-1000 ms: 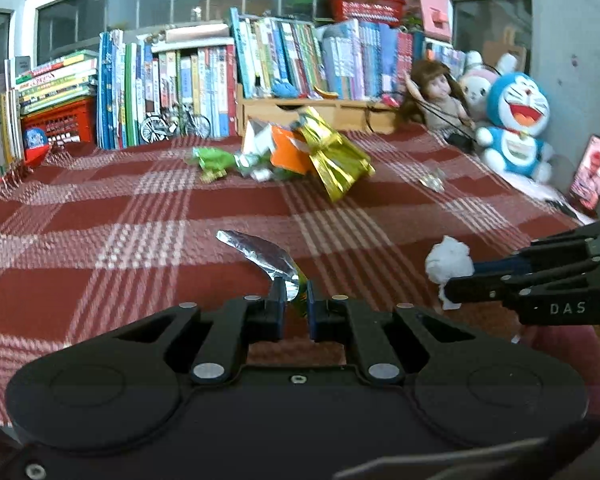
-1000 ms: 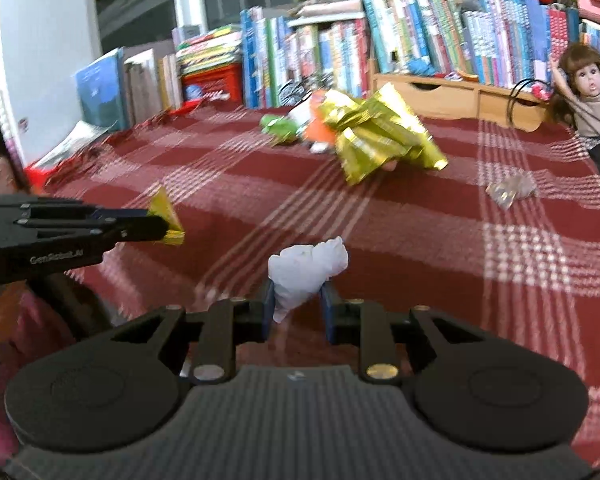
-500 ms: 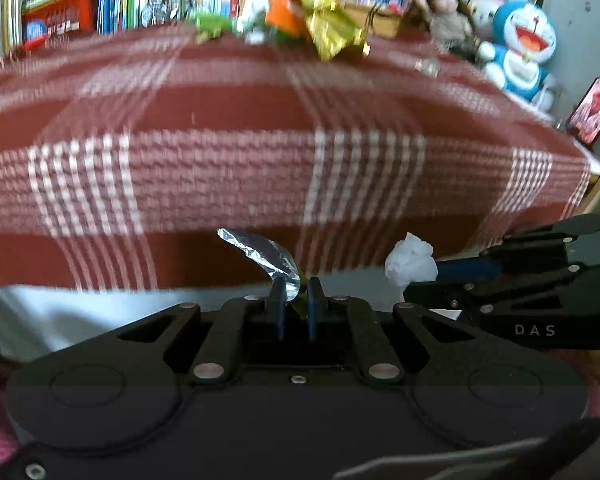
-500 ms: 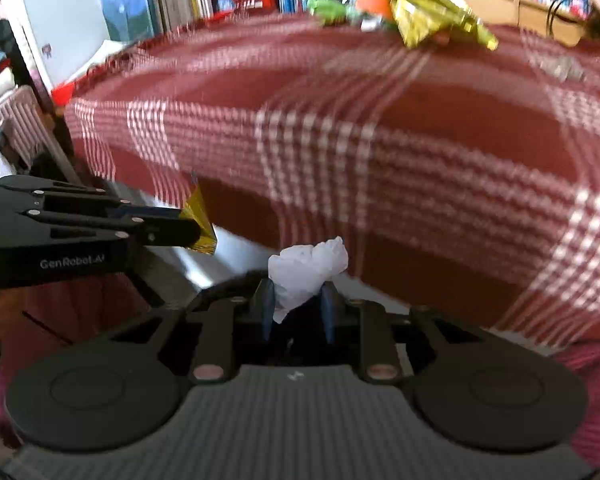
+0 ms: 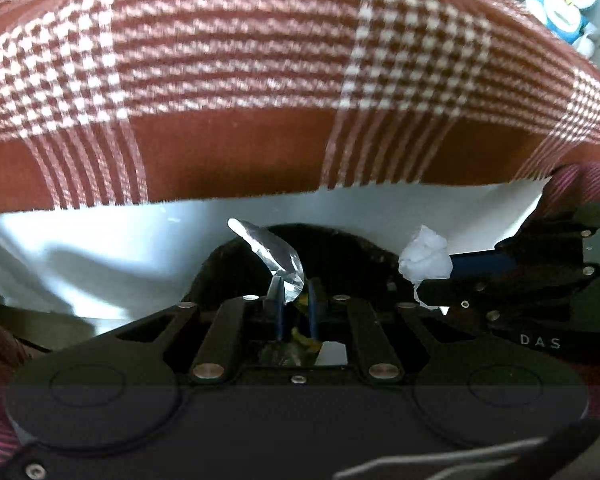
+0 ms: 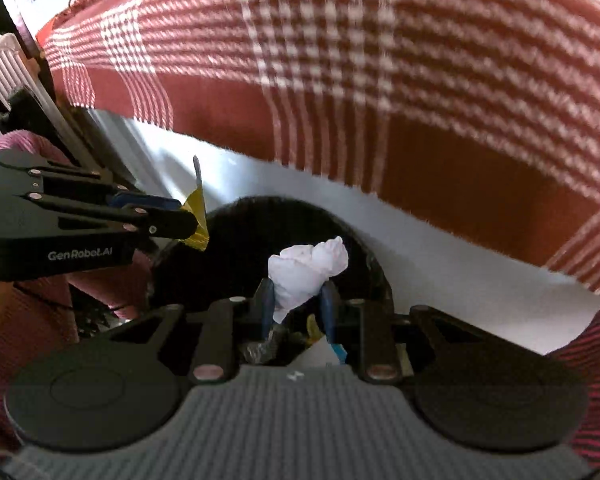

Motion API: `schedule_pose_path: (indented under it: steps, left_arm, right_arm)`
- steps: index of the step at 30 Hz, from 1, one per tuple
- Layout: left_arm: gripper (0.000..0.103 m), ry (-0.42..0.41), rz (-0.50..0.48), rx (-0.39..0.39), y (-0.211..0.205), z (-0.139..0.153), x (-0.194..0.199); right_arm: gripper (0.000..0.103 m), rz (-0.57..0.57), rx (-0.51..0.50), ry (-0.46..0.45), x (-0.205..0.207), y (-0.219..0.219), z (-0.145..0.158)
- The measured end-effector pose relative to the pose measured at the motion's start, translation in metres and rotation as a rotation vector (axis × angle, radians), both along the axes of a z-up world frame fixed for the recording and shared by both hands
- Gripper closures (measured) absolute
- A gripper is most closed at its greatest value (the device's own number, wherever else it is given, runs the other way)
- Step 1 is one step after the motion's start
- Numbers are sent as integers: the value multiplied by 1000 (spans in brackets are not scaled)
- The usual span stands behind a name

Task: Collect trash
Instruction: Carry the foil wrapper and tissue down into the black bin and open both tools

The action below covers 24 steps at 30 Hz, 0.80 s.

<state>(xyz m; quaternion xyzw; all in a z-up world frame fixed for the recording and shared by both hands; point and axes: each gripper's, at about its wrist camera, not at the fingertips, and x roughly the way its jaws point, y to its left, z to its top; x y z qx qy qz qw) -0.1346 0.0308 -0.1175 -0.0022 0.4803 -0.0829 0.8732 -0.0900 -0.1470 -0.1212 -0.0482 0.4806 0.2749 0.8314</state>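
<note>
My left gripper is shut on a silver foil wrapper with a yellow underside; from the right wrist view the left gripper shows that wrapper as yellow. My right gripper is shut on a crumpled white tissue, which also shows in the left wrist view as the tissue in the right gripper. Both grippers hang over a dark round bin, seen too as the bin, below the table edge. Some scraps lie inside it.
The red-and-white checked tablecloth hangs over the table edge just ahead and above. A pale floor lies under it. A person's striped pink sleeves flank the grippers. Blue-and-white plush toys sit at the far right.
Both grippers have dropped from above the tabletop to below its front edge, carrying the wrapper and the tissue. The dark bin has come into view under them.
</note>
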Motion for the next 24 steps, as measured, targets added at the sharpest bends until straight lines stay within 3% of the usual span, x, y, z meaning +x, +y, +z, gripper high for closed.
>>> schedule_pose_path:
  steps: [6,24]
  left_arm:
    - [91,70,30,10,1,-16,10]
    - [90,108,32,13,1,-40,17]
  right_arm:
    - [73,6,-8,23,2,4,-8]
    - [71,19,-6,35,7,13,-14]
